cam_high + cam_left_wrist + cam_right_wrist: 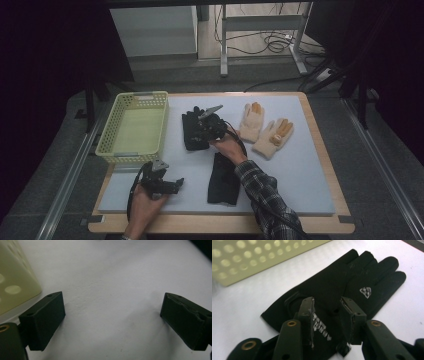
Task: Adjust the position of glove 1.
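A black glove (191, 125) lies flat on the white mat (300, 165), fingers pointing away from me, just right of the yellow basket (131, 96). My right gripper (200, 134) hovers low over it. In the right gripper view the jaws (327, 302) stand partly apart above the glove (352, 272) near its cuff and printed logo, and the fabric lies flat, not pinched. My left gripper (177, 182) rests near the mat's front left. Its jaws (113, 300) are wide open over bare mat (112, 267), beside the basket's corner (15, 277).
A second black glove (223, 180) lies under my right forearm at the mat's front centre. Two cream gloves with orange fingers (251, 121) (274, 136) lie at the right. The perforated basket wall (249, 257) stands close to the left of the glove.
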### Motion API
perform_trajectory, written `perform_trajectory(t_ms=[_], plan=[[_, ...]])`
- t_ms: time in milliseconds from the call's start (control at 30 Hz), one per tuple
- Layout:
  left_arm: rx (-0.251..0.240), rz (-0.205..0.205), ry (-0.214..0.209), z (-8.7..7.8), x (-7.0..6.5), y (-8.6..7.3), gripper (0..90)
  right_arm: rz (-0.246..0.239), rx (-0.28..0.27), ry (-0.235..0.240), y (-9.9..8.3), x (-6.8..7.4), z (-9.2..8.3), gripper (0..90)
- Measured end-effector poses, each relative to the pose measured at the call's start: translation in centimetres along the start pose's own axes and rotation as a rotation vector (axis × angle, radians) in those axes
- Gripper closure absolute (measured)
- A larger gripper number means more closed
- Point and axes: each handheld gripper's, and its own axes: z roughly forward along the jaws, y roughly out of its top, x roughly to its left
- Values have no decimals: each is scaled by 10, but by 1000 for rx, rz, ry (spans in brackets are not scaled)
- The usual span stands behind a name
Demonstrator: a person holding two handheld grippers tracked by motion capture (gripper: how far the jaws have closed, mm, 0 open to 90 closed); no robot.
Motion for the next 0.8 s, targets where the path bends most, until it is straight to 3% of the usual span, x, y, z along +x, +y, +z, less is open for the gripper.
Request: perform_trajectory(t_ms=[233, 433, 500, 533, 600, 633, 700, 733, 800], plan=[[0, 0, 0, 0, 0, 0, 57, -9, 21, -36, 8, -4, 21, 501], [0, 0, 0, 0, 0, 0, 57, 41, 55, -40, 7, -12, 35, 411], [0, 0, 0, 0, 0, 0, 57, 72, 71, -31, 7, -16, 38, 453], [0, -1, -1, 0, 0, 0, 57, 106, 71, 0, 6, -20, 38, 474], [0, 0, -1, 0, 0, 0, 57, 114, 64, 5, 5, -22, 38, 513], [0, 1, 0, 0, 0, 0, 57, 91, 67, -19, 4, -20, 38, 609], [0, 0, 0, 0, 0, 0, 57, 87, 79, -44, 5, -18, 37, 718], [0, 0, 0, 0, 0, 0, 57, 87, 79, -44, 5, -18, 37, 718], [0, 0, 0, 0, 0, 0, 57, 95, 81, -69, 5, -15, 38, 821]])
